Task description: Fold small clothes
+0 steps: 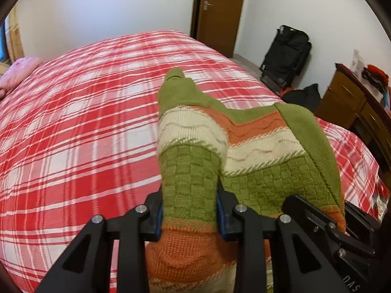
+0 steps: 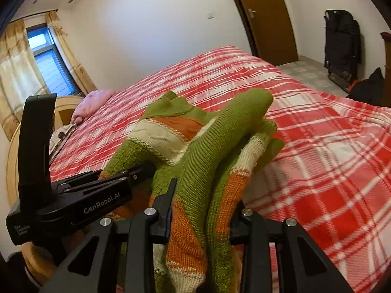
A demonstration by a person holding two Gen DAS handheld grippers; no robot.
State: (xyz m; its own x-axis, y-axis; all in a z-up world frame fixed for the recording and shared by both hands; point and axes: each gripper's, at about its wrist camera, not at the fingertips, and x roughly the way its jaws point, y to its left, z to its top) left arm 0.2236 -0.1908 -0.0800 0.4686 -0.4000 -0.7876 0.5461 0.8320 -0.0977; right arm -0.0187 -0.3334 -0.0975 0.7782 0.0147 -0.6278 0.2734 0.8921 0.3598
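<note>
A small knitted sweater (image 1: 256, 146) in green, cream and orange bands is held up over the bed by both grippers. My left gripper (image 1: 189, 210) is shut on a bunched part of its lower end. My right gripper (image 2: 205, 214) is shut on another bunched edge of the sweater (image 2: 215, 146). The right gripper's body shows at the lower right of the left wrist view (image 1: 325, 222); the left gripper's body shows at the left of the right wrist view (image 2: 80, 195). The two grippers are close side by side. The fingertips are hidden by the cloth.
A bed with a red and white plaid cover (image 1: 85, 127) lies below. A pink pillow (image 1: 17, 73) is at its far left. A brown door (image 1: 220, 12), black luggage (image 1: 286, 53) and a wooden dresser (image 1: 349, 102) stand to the right. A curtained window (image 2: 48, 61) is at left.
</note>
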